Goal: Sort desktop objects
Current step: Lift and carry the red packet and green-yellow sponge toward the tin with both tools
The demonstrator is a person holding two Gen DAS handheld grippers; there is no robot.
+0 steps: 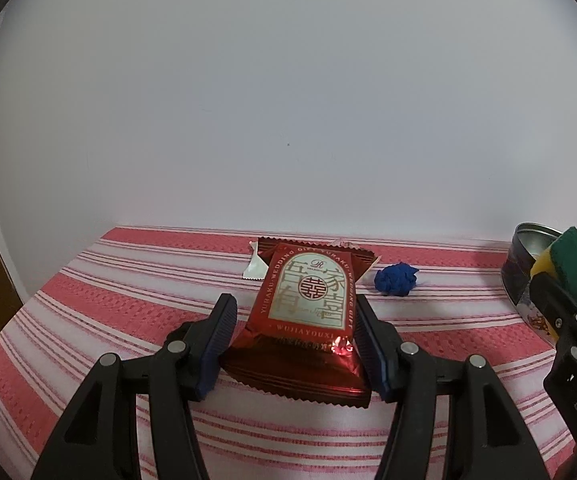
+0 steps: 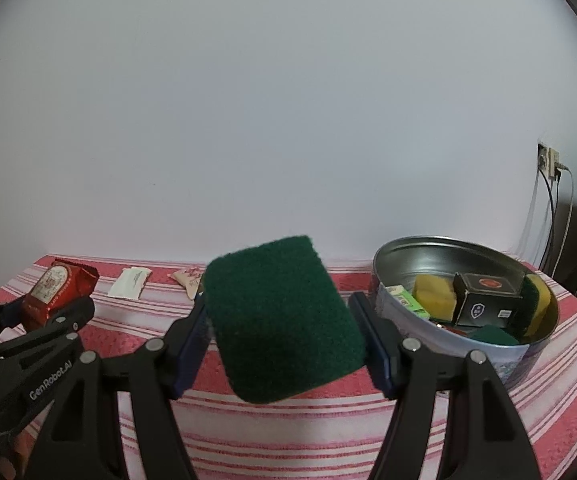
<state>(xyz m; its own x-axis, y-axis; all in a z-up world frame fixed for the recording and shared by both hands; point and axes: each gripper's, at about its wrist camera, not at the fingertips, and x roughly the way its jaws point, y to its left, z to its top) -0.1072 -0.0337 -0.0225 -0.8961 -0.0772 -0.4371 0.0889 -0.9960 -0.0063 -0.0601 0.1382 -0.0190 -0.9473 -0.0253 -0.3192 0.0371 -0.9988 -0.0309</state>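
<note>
My left jaws pinch a red foil snack packet by its long sides, both blue pads against its edges. Its long axis runs straight ahead along my fingers, the printed face up and the lettering upright to my camera, the far crimped end tilted up off the desk. In my right wrist view the same packet shows small at the far left, clamped in the left tool and raised above the striped cloth.

My right jaws are pinching a scouring sponge by its two long edges. Its dark green abrasive face is turned up toward the lens, its long axis runs forward and leans a little left, and it is held clear of the desk. Only my left wrist view shows its yellow foam underside, seen edge-on at the right.

The round metal tin stands on the desk just right of the sponge. My right view looks into it: a yellow sponge piece, a small black box, a second green-and-yellow sponge and a green-and-white packet. The left view shows only the tin's wall and rim.

A crumpled blue wad shows only in the left view, beyond the packet and to its right. A white sachet lies flat near the wall; a pinkish sachet appears only in the right view.
</note>
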